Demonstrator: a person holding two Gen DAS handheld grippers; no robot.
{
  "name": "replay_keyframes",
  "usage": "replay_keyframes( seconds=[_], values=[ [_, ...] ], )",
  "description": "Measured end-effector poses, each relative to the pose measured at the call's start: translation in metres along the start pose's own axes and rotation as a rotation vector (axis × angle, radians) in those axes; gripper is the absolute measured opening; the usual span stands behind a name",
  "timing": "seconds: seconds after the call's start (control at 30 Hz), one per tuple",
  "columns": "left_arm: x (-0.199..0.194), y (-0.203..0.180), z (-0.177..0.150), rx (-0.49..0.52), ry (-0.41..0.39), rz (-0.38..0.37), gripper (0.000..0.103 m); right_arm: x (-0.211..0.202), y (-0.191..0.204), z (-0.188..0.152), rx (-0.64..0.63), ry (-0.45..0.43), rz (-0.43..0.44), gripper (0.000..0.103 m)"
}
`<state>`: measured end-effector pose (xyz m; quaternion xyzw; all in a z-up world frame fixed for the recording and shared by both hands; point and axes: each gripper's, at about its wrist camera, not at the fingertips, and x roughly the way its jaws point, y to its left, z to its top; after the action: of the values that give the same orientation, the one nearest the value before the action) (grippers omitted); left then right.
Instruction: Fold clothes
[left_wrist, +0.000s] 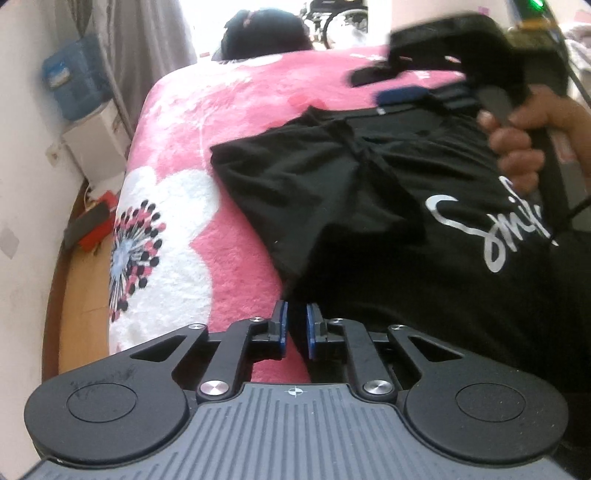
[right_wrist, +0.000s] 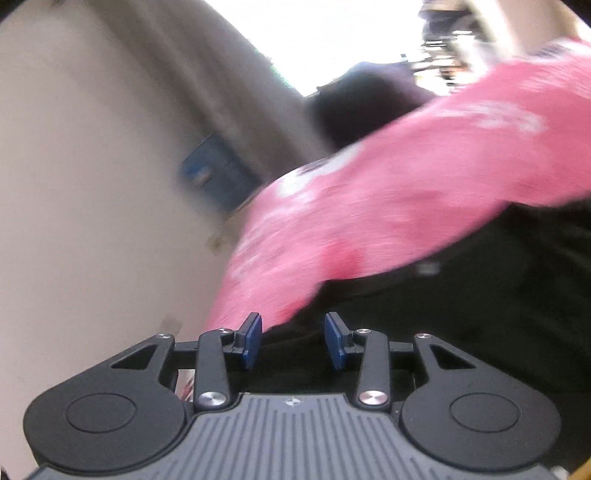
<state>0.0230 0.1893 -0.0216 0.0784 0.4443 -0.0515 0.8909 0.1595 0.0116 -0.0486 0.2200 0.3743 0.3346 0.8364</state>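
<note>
— Where is the T-shirt laid?
— On the blanket, toward its right side.
— And beyond it?
— A dark bundle is set at the far edge; a water dispenser stands left, against the wall.

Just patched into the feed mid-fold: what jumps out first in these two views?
The bright pink blanket with a big white flower print covers the bed and dominates both views. On it lies a black T-shirt with silvery script lettering, one sleeve spread toward the left. The left claw pinches the shirt's near edge, while the right claw, jaws apart, hangs blurred over the shirt's far side.
</note>
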Motion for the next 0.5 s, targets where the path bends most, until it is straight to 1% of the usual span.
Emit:
replay_keyframes(
  seconds=[0.03, 0.07, 0.13, 0.23, 0.27, 0.3, 0.33, 0.4, 0.43, 0.47, 0.5],
  values=[
    [0.001, -0.001, 0.0, 0.01, -0.001, 0.003, 0.018, 0.01, 0.011, 0.002, -0.041, 0.042, 0.03, 0.041],
    [0.002, -0.002, 0.0, 0.013, -0.004, 0.009, 0.02, 0.02, 0.021, 0.003, -0.081, 0.085, 0.06, 0.041],
    [0.003, -0.003, -0.002, 0.005, -0.01, 0.013, 0.02, 0.043, 0.043, 0.005, -0.162, 0.174, 0.109, 0.04],
    [0.005, -0.003, -0.004, -0.029, 0.003, 0.006, 0.019, 0.093, 0.065, -0.003, -0.25, 0.316, 0.081, 0.038],
    [0.004, -0.004, -0.006, -0.033, 0.005, 0.008, 0.018, 0.103, 0.065, -0.002, -0.25, 0.318, 0.061, 0.036],
    [0.003, -0.004, -0.007, -0.037, 0.008, 0.008, 0.017, 0.108, 0.059, 0.002, -0.229, 0.288, 0.035, 0.021],
    [0.002, -0.004, -0.009, -0.04, 0.011, 0.008, 0.017, 0.113, 0.054, 0.006, -0.208, 0.258, 0.009, 0.012],
    [0.0, -0.003, -0.012, -0.041, 0.013, 0.003, 0.017, 0.123, 0.043, 0.013, -0.167, 0.197, -0.043, 0.014],
    [0.0, -0.003, -0.012, -0.036, 0.011, -0.001, 0.017, 0.12, 0.038, 0.018, -0.135, 0.137, -0.058, 0.02],
    [0.0, -0.002, -0.012, -0.037, 0.009, -0.007, 0.017, 0.107, 0.031, 0.024, -0.093, 0.069, -0.048, 0.02],
    [0.001, 0.001, -0.012, -0.044, 0.008, -0.016, 0.017, 0.094, 0.023, 0.029, -0.059, 0.038, -0.024, 0.02]
  ],
)
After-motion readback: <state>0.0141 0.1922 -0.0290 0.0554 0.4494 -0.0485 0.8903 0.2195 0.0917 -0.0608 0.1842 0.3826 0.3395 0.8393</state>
